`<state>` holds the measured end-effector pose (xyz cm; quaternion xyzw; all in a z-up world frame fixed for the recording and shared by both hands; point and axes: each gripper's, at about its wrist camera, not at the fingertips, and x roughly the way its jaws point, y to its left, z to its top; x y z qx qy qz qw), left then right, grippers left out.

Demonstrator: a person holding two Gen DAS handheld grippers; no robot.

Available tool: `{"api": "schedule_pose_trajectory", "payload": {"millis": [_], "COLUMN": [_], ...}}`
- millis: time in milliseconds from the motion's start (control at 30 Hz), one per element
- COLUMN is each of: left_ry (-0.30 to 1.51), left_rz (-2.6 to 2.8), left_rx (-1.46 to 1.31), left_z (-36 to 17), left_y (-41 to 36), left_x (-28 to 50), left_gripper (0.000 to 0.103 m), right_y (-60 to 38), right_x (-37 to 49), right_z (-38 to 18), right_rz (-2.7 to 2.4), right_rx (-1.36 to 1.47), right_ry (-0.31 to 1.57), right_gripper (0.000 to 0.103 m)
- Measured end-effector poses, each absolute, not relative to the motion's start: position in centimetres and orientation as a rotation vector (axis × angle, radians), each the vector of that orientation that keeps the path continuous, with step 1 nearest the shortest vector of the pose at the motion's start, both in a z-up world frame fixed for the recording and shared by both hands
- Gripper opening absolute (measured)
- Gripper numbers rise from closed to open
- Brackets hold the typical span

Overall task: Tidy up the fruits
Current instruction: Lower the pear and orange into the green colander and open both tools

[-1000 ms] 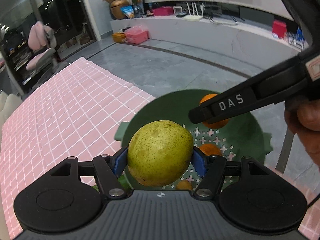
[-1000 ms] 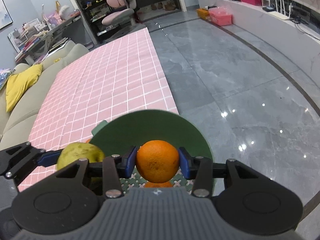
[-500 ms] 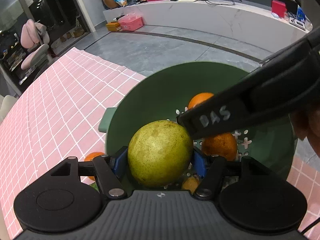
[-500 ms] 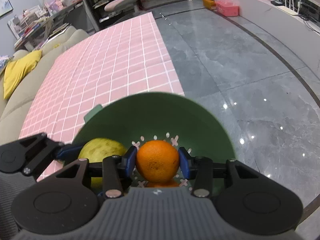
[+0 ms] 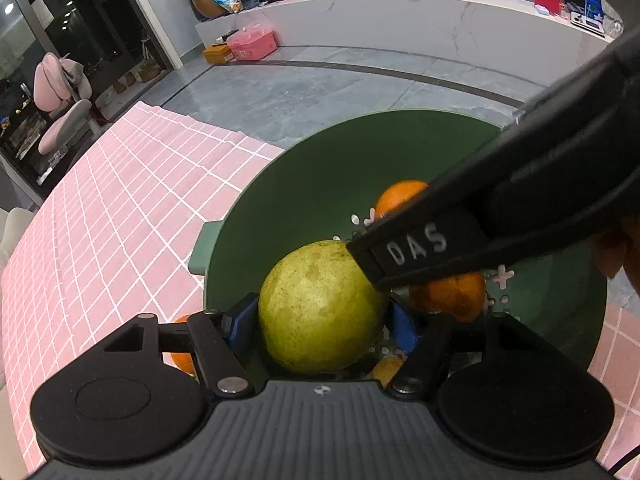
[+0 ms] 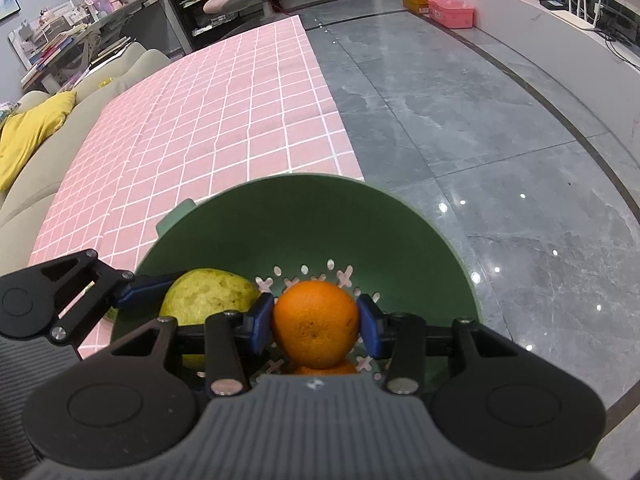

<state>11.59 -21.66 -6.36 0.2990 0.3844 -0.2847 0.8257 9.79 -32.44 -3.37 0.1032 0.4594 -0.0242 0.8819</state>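
Observation:
A green colander bowl (image 5: 320, 168) (image 6: 304, 216) stands at the edge of the pink cloth. My left gripper (image 5: 324, 320) reaches into it with a yellow-green pear (image 5: 320, 312) (image 6: 208, 296) between its blue pads. Its jaws are opening, and a thin gap shows beside each pad. My right gripper (image 6: 316, 324) is shut on an orange (image 6: 316, 320) low inside the bowl; its black finger (image 5: 440, 240) crosses the left wrist view. Two oranges (image 5: 400, 198) (image 5: 452, 292) and a small yellow fruit (image 5: 386, 368) lie on the bowl's bottom. Another orange (image 6: 324, 368) sits right under the held one.
The pink checked tablecloth (image 5: 100, 220) stretches left of the bowl, and one orange (image 5: 182, 356) lies on it by the bowl's handle. Grey floor lies beyond the table edge. A sofa with a yellow cushion (image 6: 28, 136) runs along the far left. A person's hand (image 5: 612, 252) shows at the right.
Both grippers have sunk from above the bowl's rim down into it with their fruit. The left pads have spread a little off the pear.

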Motion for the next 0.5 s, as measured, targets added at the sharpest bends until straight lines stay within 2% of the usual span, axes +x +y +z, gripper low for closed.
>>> {"api": "schedule_pose_trajectory", "payload": {"millis": [133, 300, 500], "left_ry": [0.692, 0.639, 0.639], "left_rz": [-0.610, -0.564, -0.519], "left_rx": [0.644, 0.616, 0.496], "left_z": [-5.2, -3.2, -0.5], "left_y": [-21.7, -21.5, -17.8], "left_x": [10.5, 10.5, 9.0], "left_gripper": [0.084, 0.084, 0.085], "right_y": [-32.7, -33.9, -34.3], "right_x": [9.1, 8.5, 8.1], "right_z": [-2.0, -0.3, 1.3], "right_rz": [-0.063, -0.096, -0.089], "right_rx": [0.225, 0.278, 0.312], "right_ry": [0.894, 0.830, 0.800], "right_gripper": [0.055, 0.055, 0.055]}}
